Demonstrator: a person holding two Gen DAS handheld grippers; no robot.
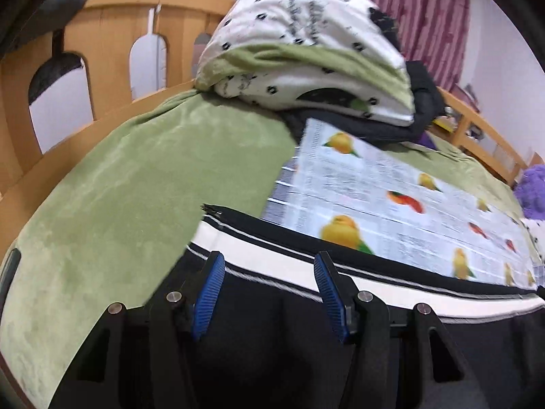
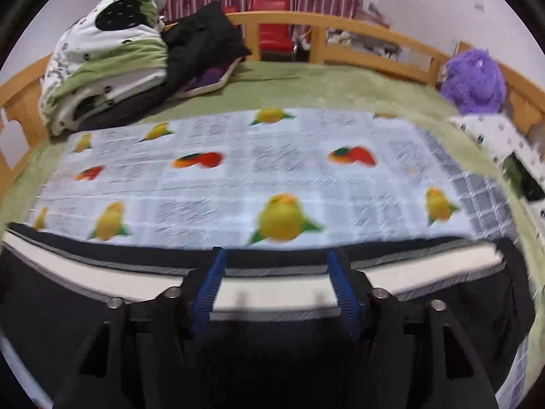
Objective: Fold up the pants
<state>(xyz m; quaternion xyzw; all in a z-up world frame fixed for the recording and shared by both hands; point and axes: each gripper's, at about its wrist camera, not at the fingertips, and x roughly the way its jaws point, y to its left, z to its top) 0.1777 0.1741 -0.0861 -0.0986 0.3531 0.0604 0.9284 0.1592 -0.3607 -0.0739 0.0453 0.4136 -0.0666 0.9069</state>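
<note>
The black pants (image 1: 272, 310) with a white side stripe (image 1: 408, 293) lie along the near edge of a fruit-printed cloth (image 1: 374, 184). My left gripper (image 1: 269, 267) hangs just over them, its blue pads (image 1: 211, 293) apart with only flat fabric showing in the gap. In the right wrist view the pants (image 2: 68, 293) span the whole width of the picture. My right gripper (image 2: 277, 259) stands open over the white stripe (image 2: 276, 296), and the pads (image 2: 344, 293) touch nothing that I can see.
The fruit-printed cloth (image 2: 238, 170) lies on a green bed cover (image 2: 323, 81) inside a wooden bed rail (image 2: 357, 30). A folded white and green quilt (image 2: 102, 54) and a black garment (image 2: 204, 37) are piled at the far left. A purple plush (image 2: 473, 81) sits far right.
</note>
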